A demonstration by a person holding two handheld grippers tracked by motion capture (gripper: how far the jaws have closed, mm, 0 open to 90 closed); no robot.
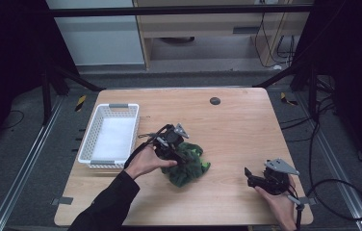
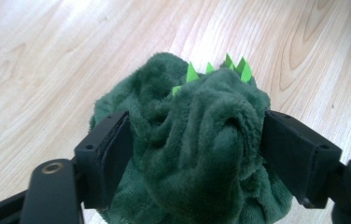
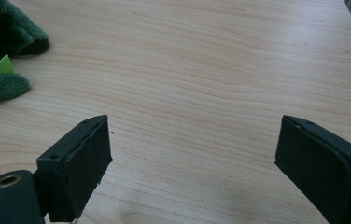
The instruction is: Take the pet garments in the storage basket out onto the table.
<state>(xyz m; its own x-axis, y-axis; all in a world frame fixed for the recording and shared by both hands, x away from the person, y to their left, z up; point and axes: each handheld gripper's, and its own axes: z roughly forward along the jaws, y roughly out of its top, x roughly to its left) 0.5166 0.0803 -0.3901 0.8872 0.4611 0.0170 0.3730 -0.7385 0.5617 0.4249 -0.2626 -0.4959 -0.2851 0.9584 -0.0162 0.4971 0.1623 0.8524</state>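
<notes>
1. High view: your left gripper (image 1: 178,149) sits over the green plush toy (image 1: 191,166) at the table's (image 1: 237,125) middle, right of the white basket (image 1: 114,137).
2. Its jaws straddle the plush (image 2: 201,140), spread wide, not squeezing it.
3. Your right gripper (image 3: 192,163) hovers over bare wood near the table's right front corner, released, holding nothing.

Dark green plush toy (image 2: 197,140) with bright green spikes, between black left tongs (image 2: 194,154); pale wood-grain table (image 3: 201,70); white basket (image 1: 109,137) beyond.
</notes>
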